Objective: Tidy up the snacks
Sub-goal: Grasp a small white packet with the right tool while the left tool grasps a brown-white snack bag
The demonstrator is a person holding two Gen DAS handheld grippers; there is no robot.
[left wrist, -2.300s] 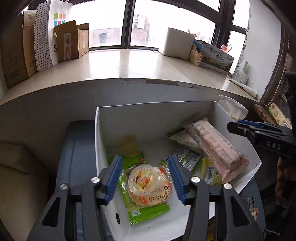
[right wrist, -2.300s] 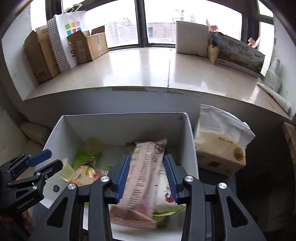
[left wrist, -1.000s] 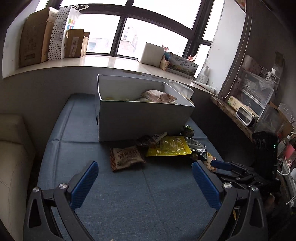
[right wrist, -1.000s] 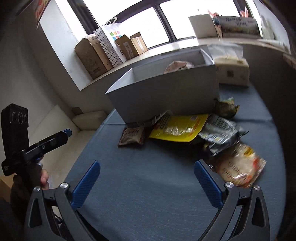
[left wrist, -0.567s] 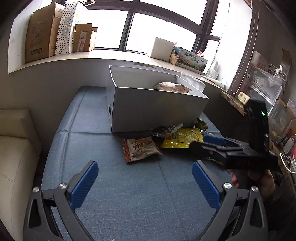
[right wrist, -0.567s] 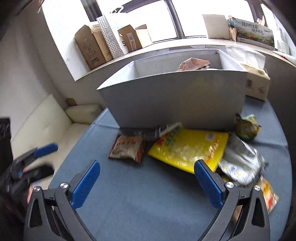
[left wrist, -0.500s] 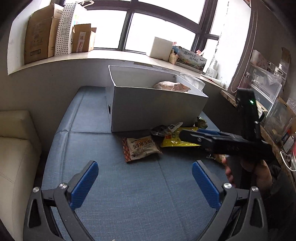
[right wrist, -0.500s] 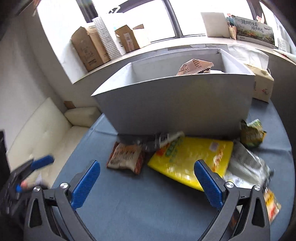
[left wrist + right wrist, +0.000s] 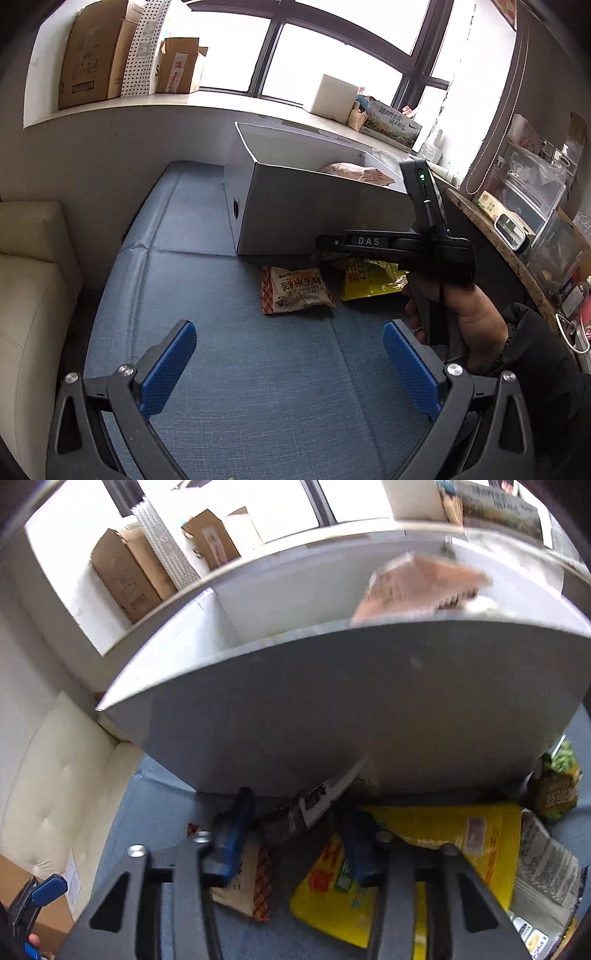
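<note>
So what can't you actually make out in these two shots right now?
- Box contents: near wall hides all but a pink packet, both views.
- Dark packet between the right gripper fingers: motion blur, contact unclear.
- Orange-checked snack: mostly behind that gripper, right wrist view.
- Yellow bag: partly behind gripper and hand, left wrist view.
- Left gripper: open, empty.

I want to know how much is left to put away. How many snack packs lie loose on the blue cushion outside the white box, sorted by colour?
Orange-brown checked pack: 1
Yellow pack: 1
Dark pack with white label, between the right gripper fingers: 1
Green and brown pack: 1
Silver-grey printed pack: 1
Total: 5 in clear view; a further pack at the right wrist view's lower edge is too cropped to count.
</note>
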